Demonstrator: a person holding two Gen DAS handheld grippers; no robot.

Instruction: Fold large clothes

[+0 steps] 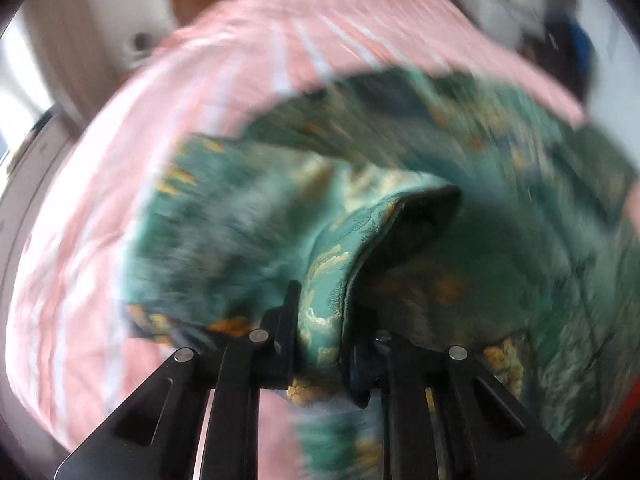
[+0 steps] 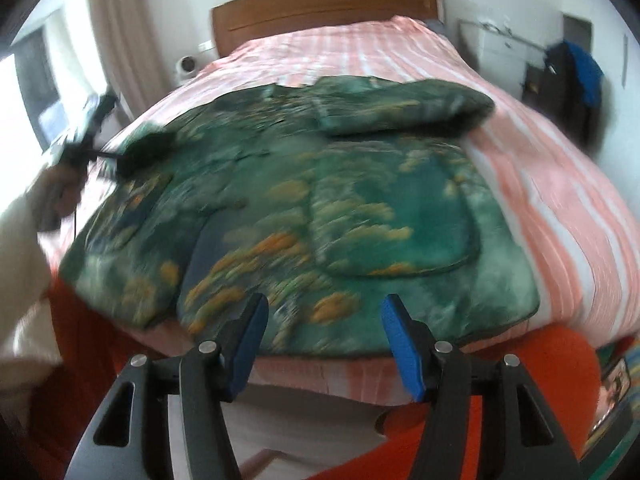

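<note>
Left tool (image 1: pixel 320 332): black fingers pinching a bunched fold of the green quilted garment with gold and orange print (image 1: pixel 360 216); piped hem edge rising between the fingers, curling away to the far right.
Left tool seen from the right wrist: small and blurred at the far left edge (image 2: pixel 86 136), gripped by a hand (image 2: pixel 60 192) in a pale sleeve (image 2: pixel 20 248).
Right tool (image 2: pixel 324 344): blue-padded fingers spread apart, nothing between them; hovering over the near hem, not touching cloth as far as visible.
Garment, place: lying across the near half of the bed, on the pink-and-white striped bedcover (image 2: pixel 560 200); near hem reaching the near bed edge; one sleeve (image 2: pixel 408 108) doubled over across the far right; large rounded patch pocket (image 2: pixel 396 220) facing up on the right.
Garment, state: mostly flat on the right, lifted and rumpled on the left where pinched.
Surroundings: wooden headboard (image 2: pixel 328 4) at the far end; orange-clad legs (image 2: pixel 552 360) at the near bed edge.
Step in hand, judged: left-side panel or sleeve being carried inward across the body, right side left waiting.
Progress, judged: early; one sleeve tucked, body not yet folded over.
Next move calls for: laying the pinched edge flat toward the middle, releasing, then a right-tool grip on the near hem or right side.
Risk, judged: thick padding springing back or bunching under the fold.
Image quality: heavy blur in both views, fine detail uncertain.
</note>
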